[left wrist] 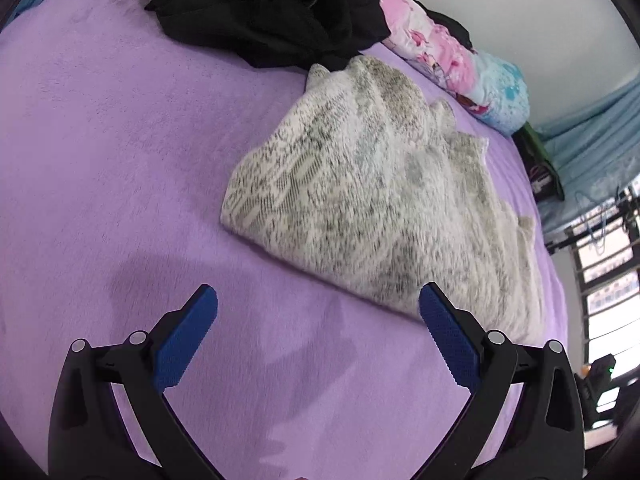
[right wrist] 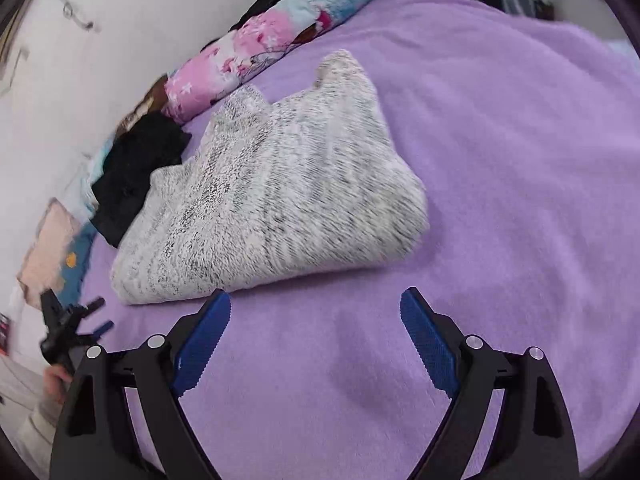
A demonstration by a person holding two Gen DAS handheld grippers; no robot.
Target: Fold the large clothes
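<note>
The mottled grey-and-white fuzzy knit sweater (left wrist: 360, 200) lies in a thick, doubled-over bundle on the purple fleece blanket covering the bed (left wrist: 100, 140). In the left wrist view it sits toward two o'clock from the picture's centre, and in the right wrist view toward ten o'clock, so it lies between the two tools, where either can reach an edge. The left hand-held gripper (left wrist: 318, 336) hangs above bare blanket with its blue pads spread wide and nothing between them, its right pad just beside the bundle's near edge. The right hand-held gripper (right wrist: 316, 336) is likewise spread wide and empty, its left pad near the sweater's front fold. Both point steeply down, which suits picking up a hem from the soft surface. The heap of black clothing (left wrist: 260, 8) at twelve o'clock and the pink-and-blue floral rolled quilt (left wrist: 452, 56) along the wall appear set aside, leaving the working area free. The fold looks partly done.
</note>
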